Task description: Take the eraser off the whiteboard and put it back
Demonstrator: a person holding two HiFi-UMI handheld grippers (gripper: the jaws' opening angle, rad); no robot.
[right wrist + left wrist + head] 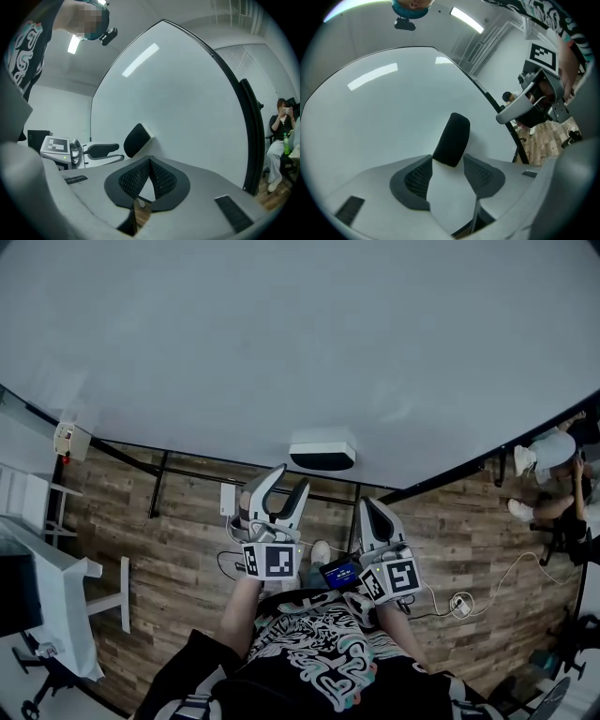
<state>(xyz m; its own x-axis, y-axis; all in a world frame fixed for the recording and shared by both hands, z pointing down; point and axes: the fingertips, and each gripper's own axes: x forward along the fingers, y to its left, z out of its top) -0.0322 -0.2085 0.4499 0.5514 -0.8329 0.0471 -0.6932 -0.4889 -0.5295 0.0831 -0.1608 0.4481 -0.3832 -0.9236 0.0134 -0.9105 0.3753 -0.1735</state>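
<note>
The head view looks steeply down from above the person, with the whiteboard (281, 334) ahead. Both gripper views ride level and close to the board, facing it along their jaws. All three share the eraser (322, 453), though fisheye bending makes nearness hard to judge.

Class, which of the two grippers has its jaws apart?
The left gripper: its jaws stand apart by the eraser, while the right gripper is shut.
</note>
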